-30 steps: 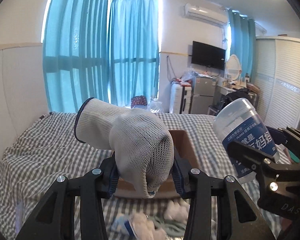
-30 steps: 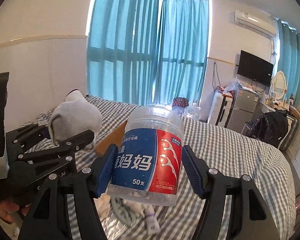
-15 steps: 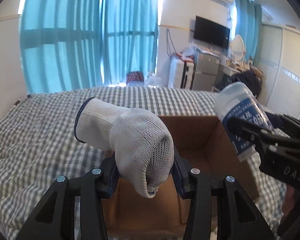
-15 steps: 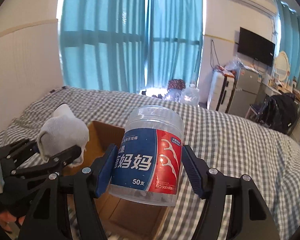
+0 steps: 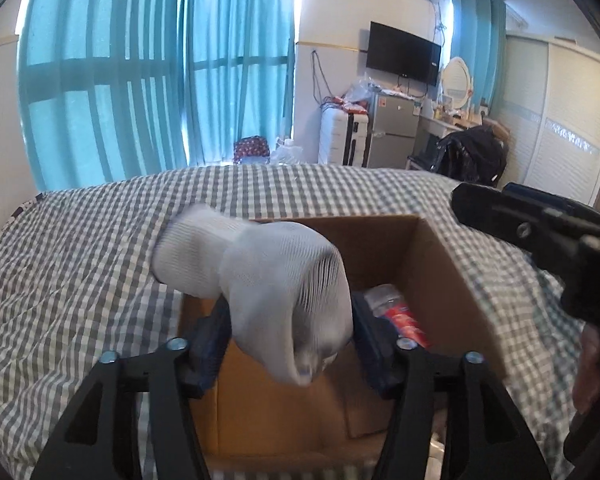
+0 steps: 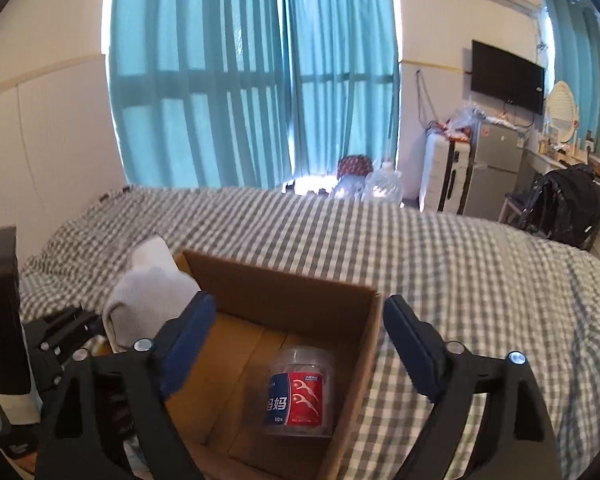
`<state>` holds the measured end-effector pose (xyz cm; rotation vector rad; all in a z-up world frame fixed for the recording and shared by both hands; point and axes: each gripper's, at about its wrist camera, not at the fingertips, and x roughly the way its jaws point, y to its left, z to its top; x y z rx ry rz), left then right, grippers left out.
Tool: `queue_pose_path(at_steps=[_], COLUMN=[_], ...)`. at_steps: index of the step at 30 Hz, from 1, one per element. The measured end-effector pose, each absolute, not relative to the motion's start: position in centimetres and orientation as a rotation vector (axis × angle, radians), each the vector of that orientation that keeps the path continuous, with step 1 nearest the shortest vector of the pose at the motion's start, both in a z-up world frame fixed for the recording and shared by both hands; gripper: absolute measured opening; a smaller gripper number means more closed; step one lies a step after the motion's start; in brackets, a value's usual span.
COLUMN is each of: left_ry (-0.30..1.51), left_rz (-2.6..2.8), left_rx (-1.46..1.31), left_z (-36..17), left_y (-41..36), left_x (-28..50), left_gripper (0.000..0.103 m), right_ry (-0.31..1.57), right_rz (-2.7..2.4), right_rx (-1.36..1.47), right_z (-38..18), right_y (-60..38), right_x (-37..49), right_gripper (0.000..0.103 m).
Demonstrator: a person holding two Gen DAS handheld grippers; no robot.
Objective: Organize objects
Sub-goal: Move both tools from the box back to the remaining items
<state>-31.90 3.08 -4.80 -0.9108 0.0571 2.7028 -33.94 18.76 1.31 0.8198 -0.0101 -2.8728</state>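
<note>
My left tongs (image 5: 288, 344) hang over the near end of the box (image 5: 440, 280), pointing down into it. The glove (image 5: 268, 280) sits between the blue pads (image 5: 210, 340), blurred in my view. Its long axis runs away from me and up to the left: the cuff end points out past the box's far-left corner over the bedspread (image 5: 80, 260), and the rounded finger end droops toward me, below the pads. The jaws are opening at this moment, about half apart. The glove fills the gap between them, and I cannot tell whether the pads still press on it.

My right tongs (image 6: 296, 336) point down into the box (image 6: 284, 292) from its near right side. Their jaws are opening too, now wide apart, and nothing is between the pads (image 6: 188, 340). The jar (image 6: 300, 392) is well below them on the box floor, toward the right wall. It stands close to upright, lid up and tipped a little away from me, the red and blue label facing me. In my left view only a part of it (image 5: 396, 312) shows, just beyond the right pad.

From the right view the glove (image 6: 148, 300) shows at the box's left edge, just left of my left pad, with the other tongs (image 6: 60, 340) under it.
</note>
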Motion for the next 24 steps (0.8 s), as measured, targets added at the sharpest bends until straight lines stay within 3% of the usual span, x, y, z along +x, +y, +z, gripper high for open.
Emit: queue_pose_path(at_steps=[2, 8, 16, 24], left_ry=[0.036, -0.005, -0.027, -0.028], left_rz=[2.71, 2.781, 2.869, 2.951], left_rx=[-0.899, -0.831, -0.76, -0.832], left_z=[-3.5, 1.4, 5.2, 2.5], left_y=[2.9, 2.0, 0.3, -0.9], left_x=[-31.1, -26.4, -19.1, -15.2], left_gripper=[0.084, 0.097, 0.103, 0.103], right_ry=[-0.016, 0.035, 0.107, 0.214], right_rz=[-2.884, -2.915, -2.922, -2.88], right_rx=[0.803, 0.721, 0.637, 0.647], right_z=[2.9, 8.1, 11.9, 9.4], right_y=[19.3, 20.4, 20.8, 20.5], right_x=[-32.6, -26.7, -18.1, -13.1], right_gripper=[0.087, 0.088, 0.091, 0.091])
